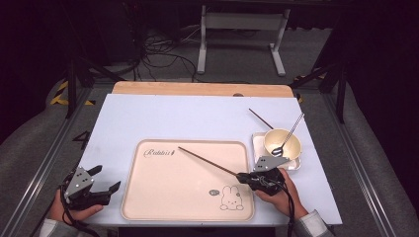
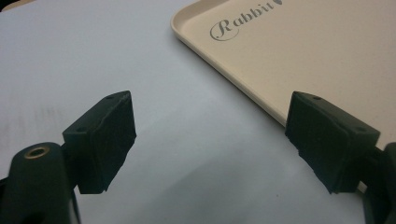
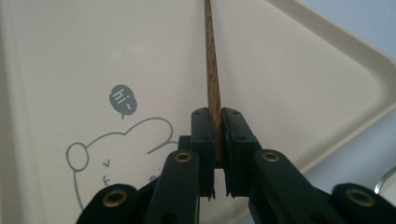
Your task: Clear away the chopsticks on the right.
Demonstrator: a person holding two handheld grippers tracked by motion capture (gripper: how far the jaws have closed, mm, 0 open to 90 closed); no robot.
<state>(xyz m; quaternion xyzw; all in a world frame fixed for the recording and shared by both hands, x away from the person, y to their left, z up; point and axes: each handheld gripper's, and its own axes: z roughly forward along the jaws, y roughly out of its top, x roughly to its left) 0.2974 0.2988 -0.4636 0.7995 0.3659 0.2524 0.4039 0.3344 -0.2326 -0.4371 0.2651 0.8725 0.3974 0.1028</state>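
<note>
A beige tray [image 1: 148,197] with a rabbit drawing lies at the table's front middle. My right gripper [image 1: 243,177] is shut on one end of a dark wooden chopstick [image 1: 205,160], which slants up and left over the tray. In the right gripper view the chopstick [image 3: 212,79] runs straight up from between the closed jaws of the right gripper [image 3: 216,122] over the tray [image 3: 303,93]. A second chopstick [image 1: 260,118] lies on the table behind the bowl. My left gripper [image 1: 108,178] rests open on the table left of the tray, nothing between its jaws. In the left gripper view the left gripper [image 2: 210,135] stands beside the tray [image 2: 243,88].
A cream bowl [image 1: 291,146] with a metal spoon [image 1: 286,136] in it stands on a small white square dish [image 1: 257,143] at the right, just behind my right hand. The table is covered with a pale blue sheet [image 1: 188,118]. A wooden edge runs along the far side.
</note>
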